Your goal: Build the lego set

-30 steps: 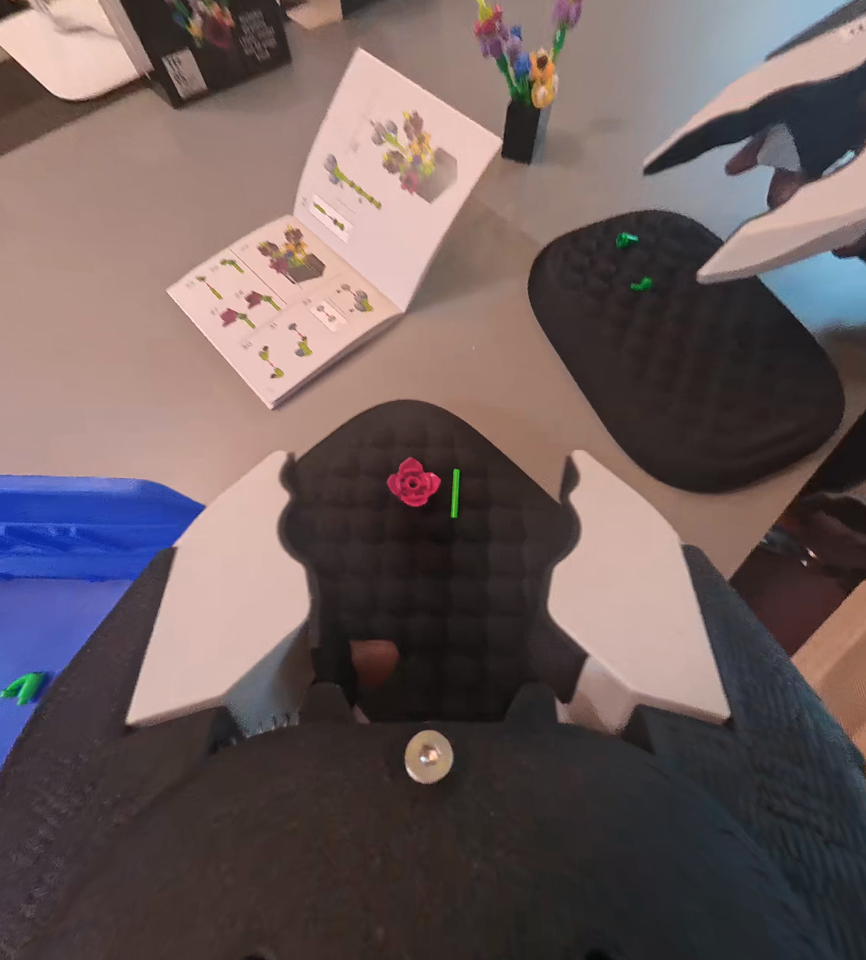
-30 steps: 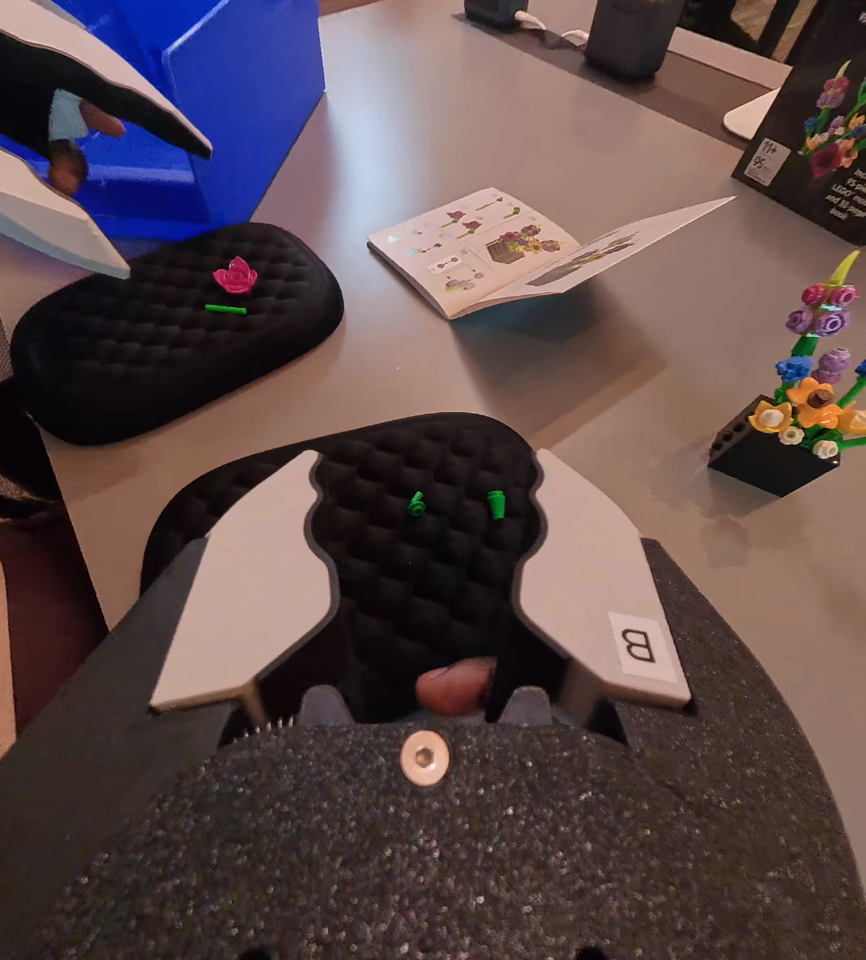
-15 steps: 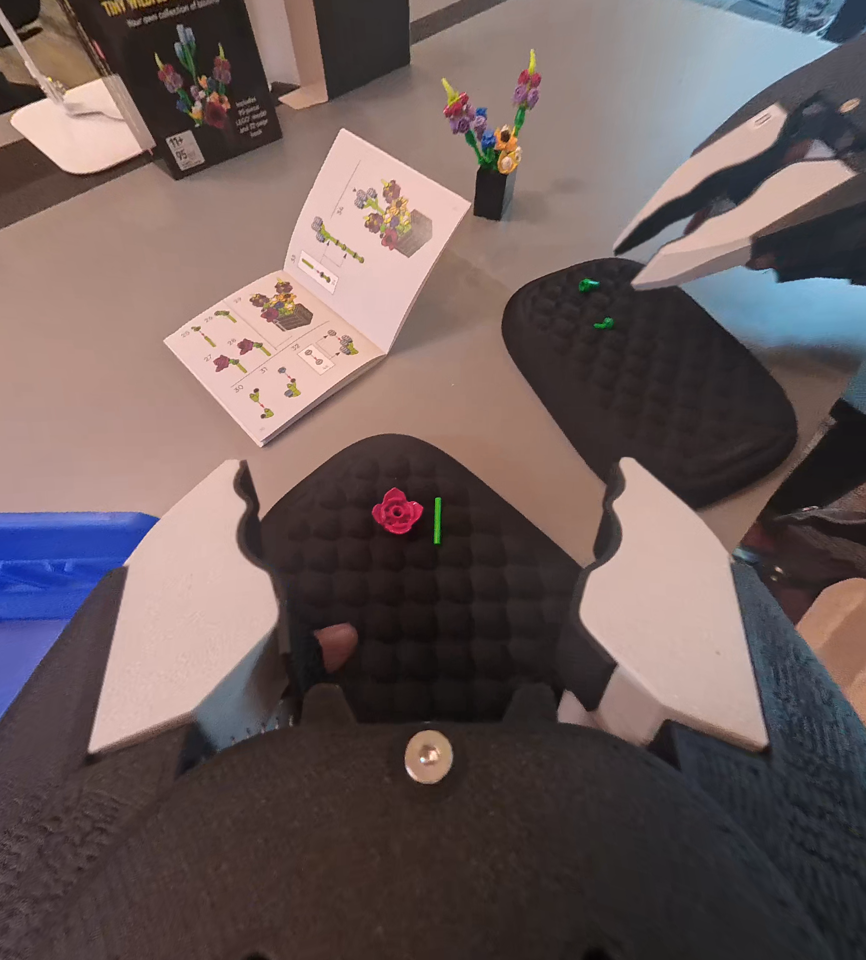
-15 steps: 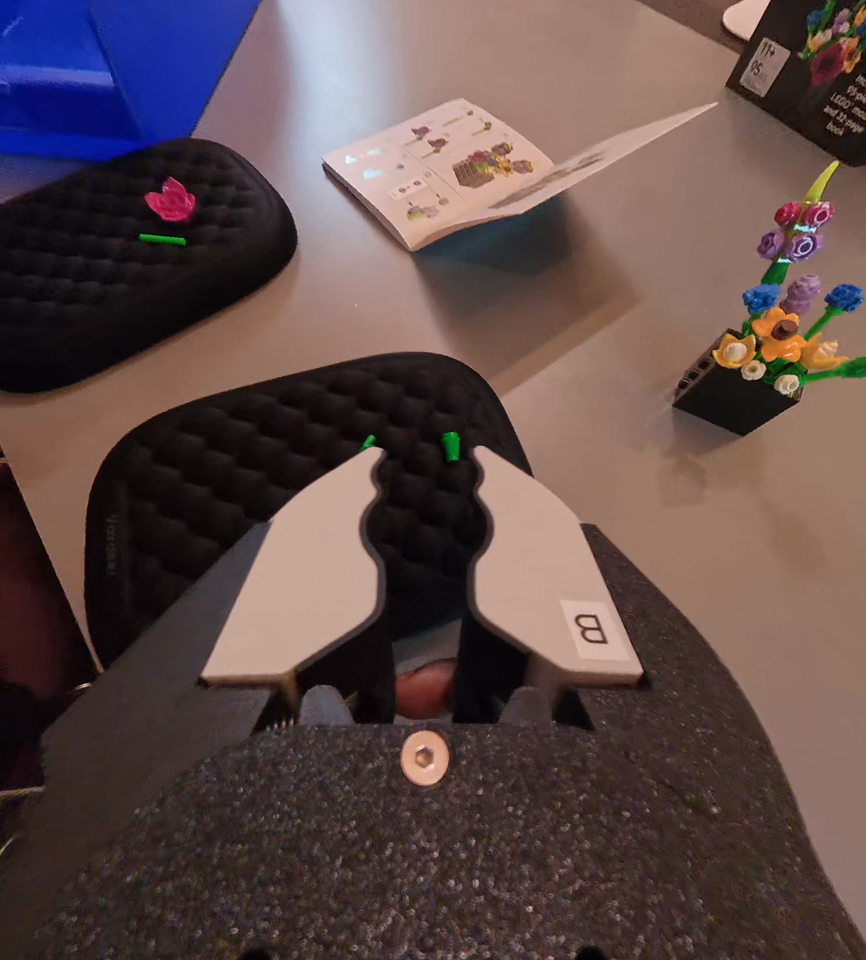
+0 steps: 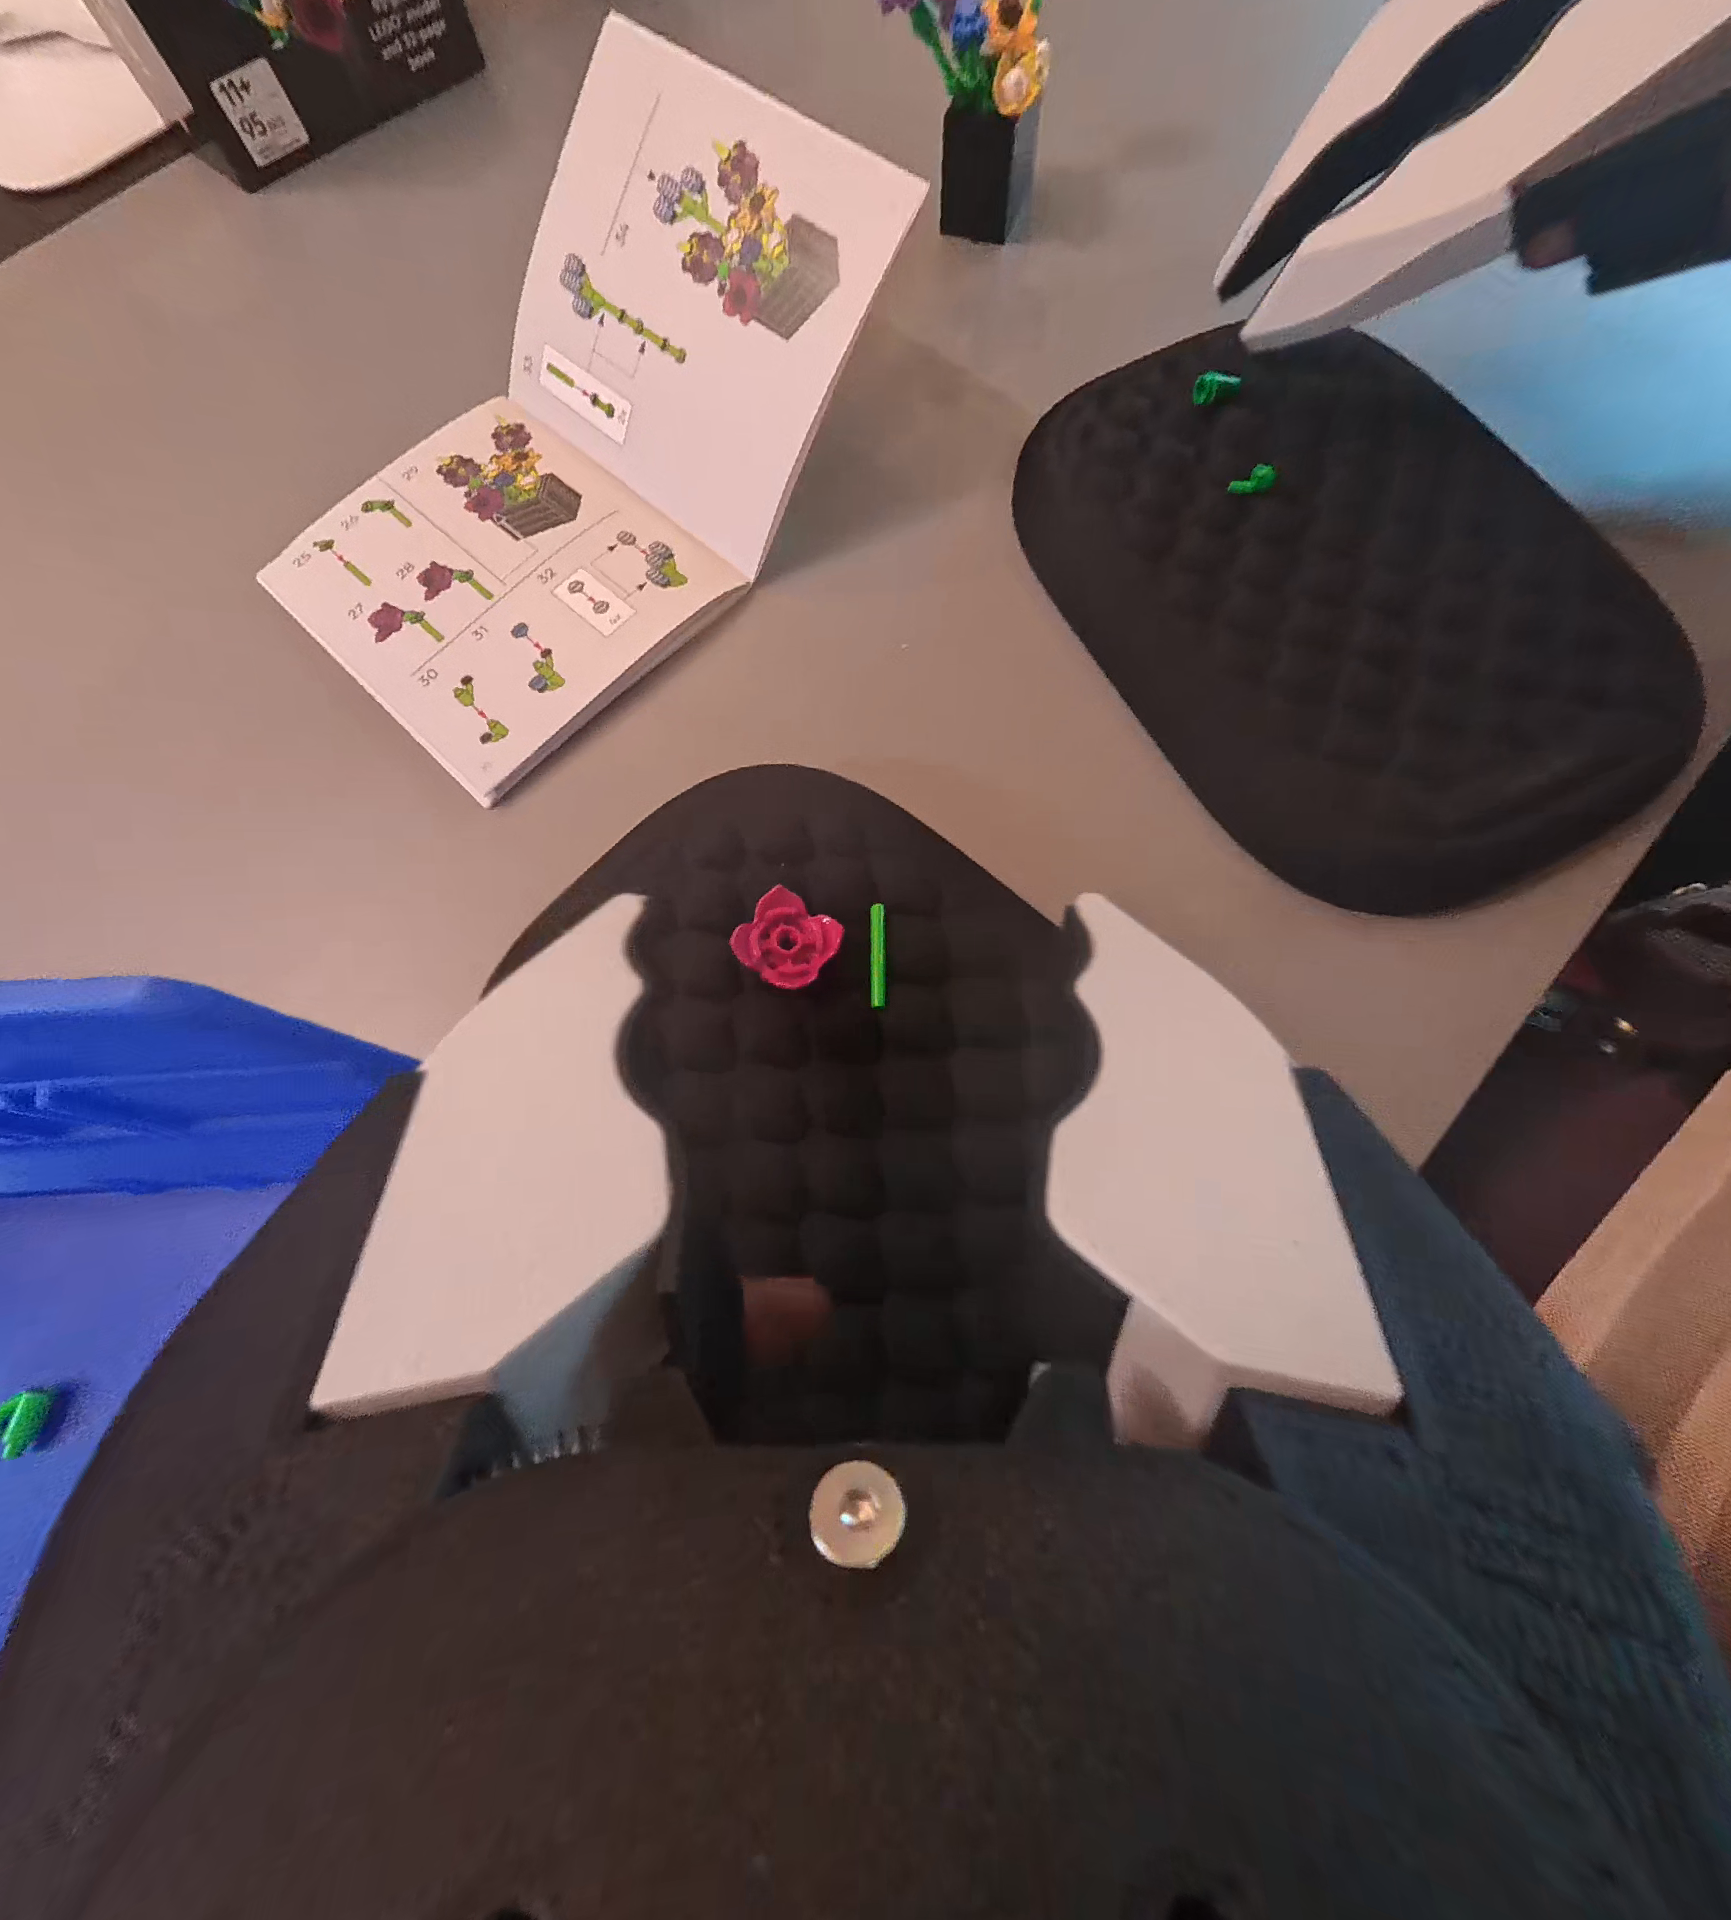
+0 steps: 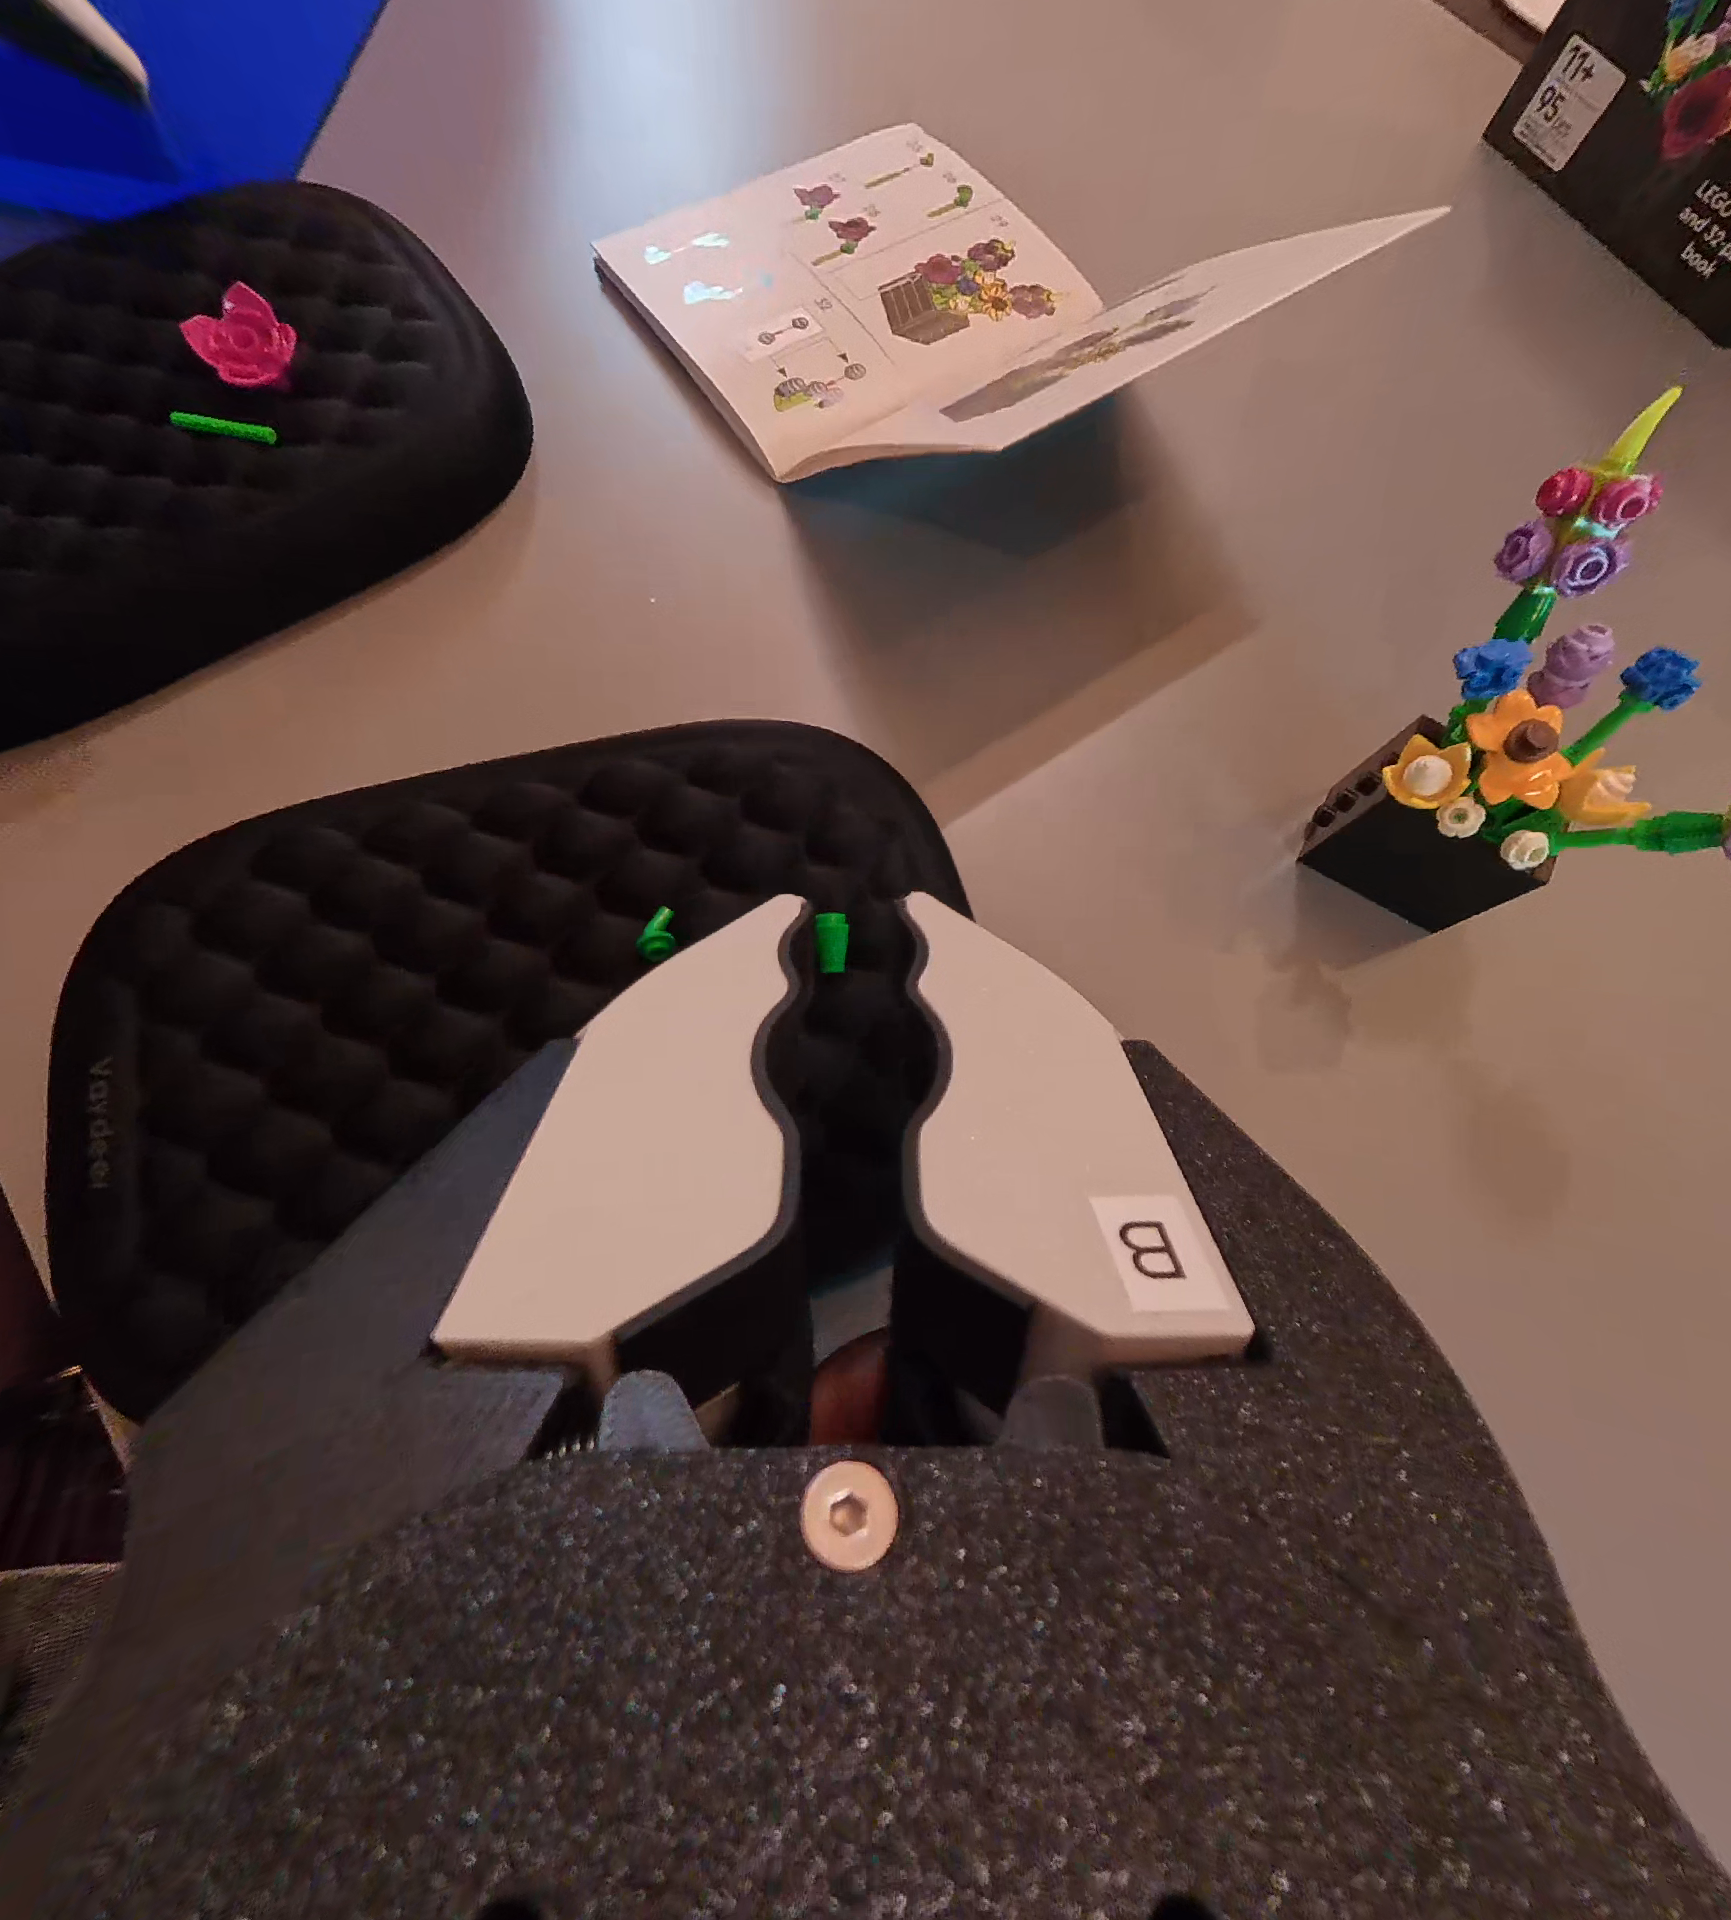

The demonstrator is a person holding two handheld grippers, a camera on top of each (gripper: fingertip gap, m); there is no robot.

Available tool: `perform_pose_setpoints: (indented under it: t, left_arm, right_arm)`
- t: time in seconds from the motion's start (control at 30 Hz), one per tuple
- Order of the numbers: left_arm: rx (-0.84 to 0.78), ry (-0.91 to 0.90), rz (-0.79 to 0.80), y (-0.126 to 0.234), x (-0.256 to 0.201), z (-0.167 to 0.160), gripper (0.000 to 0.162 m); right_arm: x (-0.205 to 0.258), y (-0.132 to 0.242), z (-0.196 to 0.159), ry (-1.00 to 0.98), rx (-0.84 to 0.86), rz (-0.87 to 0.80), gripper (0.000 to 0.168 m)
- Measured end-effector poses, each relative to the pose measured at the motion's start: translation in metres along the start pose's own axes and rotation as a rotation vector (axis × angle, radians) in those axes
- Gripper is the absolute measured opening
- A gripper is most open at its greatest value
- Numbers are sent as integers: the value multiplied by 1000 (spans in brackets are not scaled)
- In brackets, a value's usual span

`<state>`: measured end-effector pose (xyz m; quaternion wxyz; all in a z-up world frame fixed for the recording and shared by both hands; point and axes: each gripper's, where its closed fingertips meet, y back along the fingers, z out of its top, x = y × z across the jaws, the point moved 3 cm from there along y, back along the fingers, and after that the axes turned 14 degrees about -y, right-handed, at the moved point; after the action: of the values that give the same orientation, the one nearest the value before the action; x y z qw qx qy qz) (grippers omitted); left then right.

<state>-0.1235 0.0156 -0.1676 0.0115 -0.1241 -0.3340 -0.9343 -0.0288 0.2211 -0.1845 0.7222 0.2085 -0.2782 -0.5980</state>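
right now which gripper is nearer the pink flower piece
Left. The left gripper hangs open right over the pink flower piece; the right gripper is at the other black pad, around a green stud piece.

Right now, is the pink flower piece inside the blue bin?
No, the pink flower piece lies on a black pad beside a green stick, outside the blue bin.

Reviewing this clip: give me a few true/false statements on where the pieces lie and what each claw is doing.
1. The pink flower piece lies on a black pad beside a green rod. True.
2. The left claw grips the pink flower. False: it is open, holding nothing.
3. The right claw has a small green stud piece between its tips. True.
4. The instruction booklet is closed. False: it lies open.
5. The built bouquet stands in the blue bin. False: it stands on the table.
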Motion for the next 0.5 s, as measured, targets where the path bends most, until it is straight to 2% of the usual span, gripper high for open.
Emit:
perform_pose_setpoints:
  t: [0.07, 0.17, 0.27, 0.37, 0.5]
  left_arm:
    - [24, 28, -10, -4, 2, -4, 56]
    - [53, 79, -33, -8, 5, -10, 42]
    - [49, 19, -28, -6, 1, -10, 23]
    - [92, -6, -62, -7, -7, -13, 11]
    - [103, -4, -74, -12, -9, -14, 8]
  right_arm:
    - [3, 1, 4, 4, -11, 10, 13]
    - [11, 3, 5, 1, -28, 43, 12]
    - [18, 4, -1, -12, -27, 76, 8]
    - [17, 6, -11, -36, -9, 72, 7]
    - [6, 7, -15, -54, -10, 26, 9]
